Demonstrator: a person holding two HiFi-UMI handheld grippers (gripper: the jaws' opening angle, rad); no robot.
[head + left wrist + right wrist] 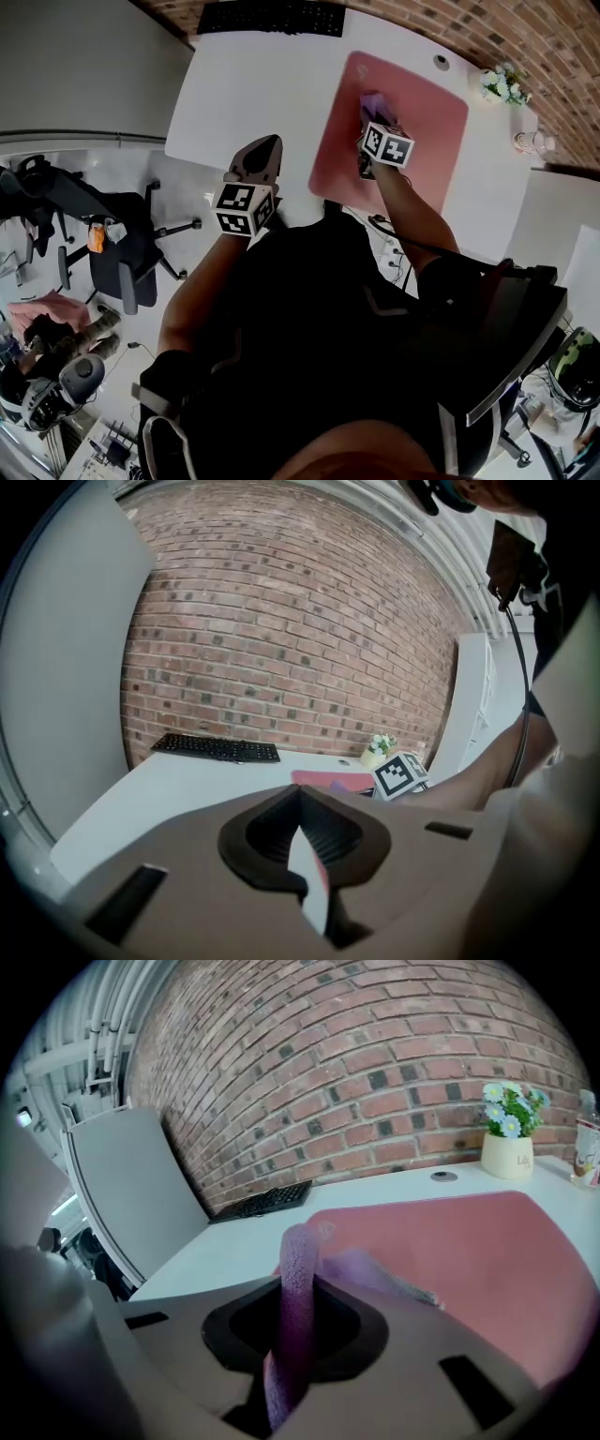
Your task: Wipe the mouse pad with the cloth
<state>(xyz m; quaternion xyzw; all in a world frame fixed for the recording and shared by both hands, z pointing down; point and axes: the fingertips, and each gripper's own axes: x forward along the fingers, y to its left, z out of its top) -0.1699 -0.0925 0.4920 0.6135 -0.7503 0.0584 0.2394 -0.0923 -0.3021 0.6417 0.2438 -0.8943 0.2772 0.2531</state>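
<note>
A pink mouse pad (422,122) lies on the right half of the white desk (253,94). My right gripper (370,117) is shut on a purple cloth (373,101) and holds it down on the pad's left part. In the right gripper view the cloth (298,1297) runs up between the jaws as a folded strip, and the mouse pad (450,1251) spreads ahead of it. My left gripper (265,142) hovers at the desk's near edge, left of the pad, shut on nothing. From the left gripper view (302,803) the mouse pad (323,779) is a thin strip.
A black keyboard (272,17) lies at the desk's far edge. A small flower pot (502,84) and a bottle (532,142) stand beyond the pad's right side, by the brick wall. An office chair (122,253) stands on the floor to the left.
</note>
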